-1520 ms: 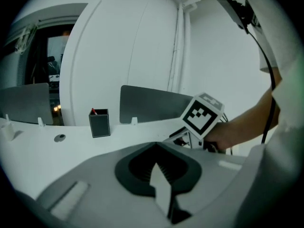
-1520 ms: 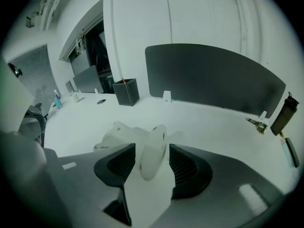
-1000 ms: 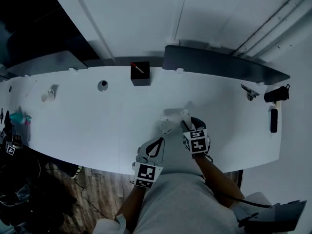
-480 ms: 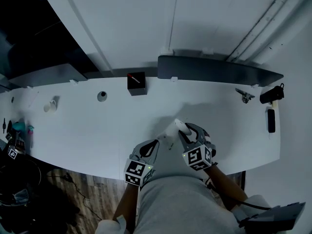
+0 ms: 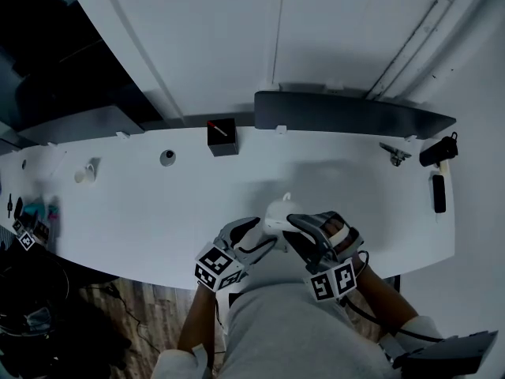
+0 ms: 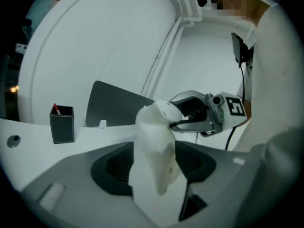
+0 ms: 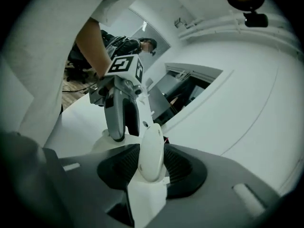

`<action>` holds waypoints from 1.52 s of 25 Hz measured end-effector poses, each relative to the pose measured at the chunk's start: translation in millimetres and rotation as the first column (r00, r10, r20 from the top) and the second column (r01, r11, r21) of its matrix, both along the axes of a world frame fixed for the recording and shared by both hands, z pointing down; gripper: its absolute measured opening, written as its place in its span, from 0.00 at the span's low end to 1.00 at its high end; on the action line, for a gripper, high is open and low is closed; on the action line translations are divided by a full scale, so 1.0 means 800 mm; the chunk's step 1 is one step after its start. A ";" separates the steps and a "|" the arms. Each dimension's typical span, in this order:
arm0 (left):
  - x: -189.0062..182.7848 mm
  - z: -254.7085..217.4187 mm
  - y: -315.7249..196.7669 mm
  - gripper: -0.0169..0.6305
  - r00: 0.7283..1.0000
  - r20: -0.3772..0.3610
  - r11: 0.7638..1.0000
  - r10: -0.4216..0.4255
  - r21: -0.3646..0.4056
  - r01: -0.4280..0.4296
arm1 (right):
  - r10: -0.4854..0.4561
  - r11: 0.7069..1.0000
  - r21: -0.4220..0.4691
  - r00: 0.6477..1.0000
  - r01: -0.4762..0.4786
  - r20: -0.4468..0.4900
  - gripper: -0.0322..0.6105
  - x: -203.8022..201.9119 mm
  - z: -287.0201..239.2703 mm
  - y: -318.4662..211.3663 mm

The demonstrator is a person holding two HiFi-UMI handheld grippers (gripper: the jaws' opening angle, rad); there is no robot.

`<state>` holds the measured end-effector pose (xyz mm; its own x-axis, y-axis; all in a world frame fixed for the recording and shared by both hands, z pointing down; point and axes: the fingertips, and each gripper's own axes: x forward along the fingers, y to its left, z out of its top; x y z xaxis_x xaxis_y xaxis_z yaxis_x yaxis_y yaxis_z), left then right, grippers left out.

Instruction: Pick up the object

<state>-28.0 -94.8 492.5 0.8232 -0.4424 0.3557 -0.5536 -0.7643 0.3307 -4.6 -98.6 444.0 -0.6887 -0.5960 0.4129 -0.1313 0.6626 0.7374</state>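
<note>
Overall, the object [image 5: 278,211] is white, smooth and rounded.

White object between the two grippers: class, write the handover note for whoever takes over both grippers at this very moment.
The right gripper has its fingers shut on the white object and holds it over the near edge of the table.
The left gripper has its fingers opening, with the same object between them; they do not appear to press on it.
Done: object picked up, apparently clear of the table.
Left: probably close the left fingers on it for a two-gripper hold or a handover. Do not release the right grip before that.
</note>
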 end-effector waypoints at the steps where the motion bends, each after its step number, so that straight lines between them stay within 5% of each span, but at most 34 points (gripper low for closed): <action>1: 0.004 -0.002 0.004 0.46 0.999 -0.021 0.999 0.031 -0.008 -0.031 | -0.030 0.999 0.023 0.999 0.031 -0.010 0.31 -0.002 -0.004 0.005; 3: 0.014 -0.010 0.011 0.54 0.993 -0.077 0.996 0.085 -0.023 -0.087 | -0.087 0.995 0.056 0.996 0.089 -0.023 0.31 -0.006 -0.012 0.014; 9: 0.016 -0.025 0.007 0.46 0.987 -0.142 0.997 0.078 -0.002 -0.079 | -0.166 0.982 0.091 0.986 0.166 -0.008 0.30 -0.015 -0.034 0.025; 18: 0.032 -0.040 0.013 0.54 0.952 -0.271 0.987 0.144 -0.029 -0.157 | -0.290 0.943 0.154 0.955 0.296 -0.060 0.30 -0.024 -0.043 0.047; 26: 0.020 -0.045 0.000 0.41 0.960 -0.277 0.999 0.050 0.022 -0.046 | -0.265 0.938 0.208 0.960 0.277 -0.088 0.32 -0.023 -0.043 0.035; 31: -0.005 -0.054 -0.012 0.32 0.940 -0.334 0.995 -0.077 0.040 0.096 | -0.221 0.952 0.217 0.975 0.217 -0.006 0.36 -0.018 -0.061 0.030; 34: -0.026 -0.062 -0.023 0.32 0.935 -0.325 0.982 -0.140 0.076 0.173 | -0.163 0.975 0.164 0.984 0.150 0.070 0.35 -0.007 -0.066 0.021; 38: -0.042 -0.088 -0.031 0.32 0.923 -0.327 0.960 -0.201 0.123 0.253 | 0.033 0.995 -0.099 0.975 -0.011 0.219 0.16 0.016 -0.054 -0.004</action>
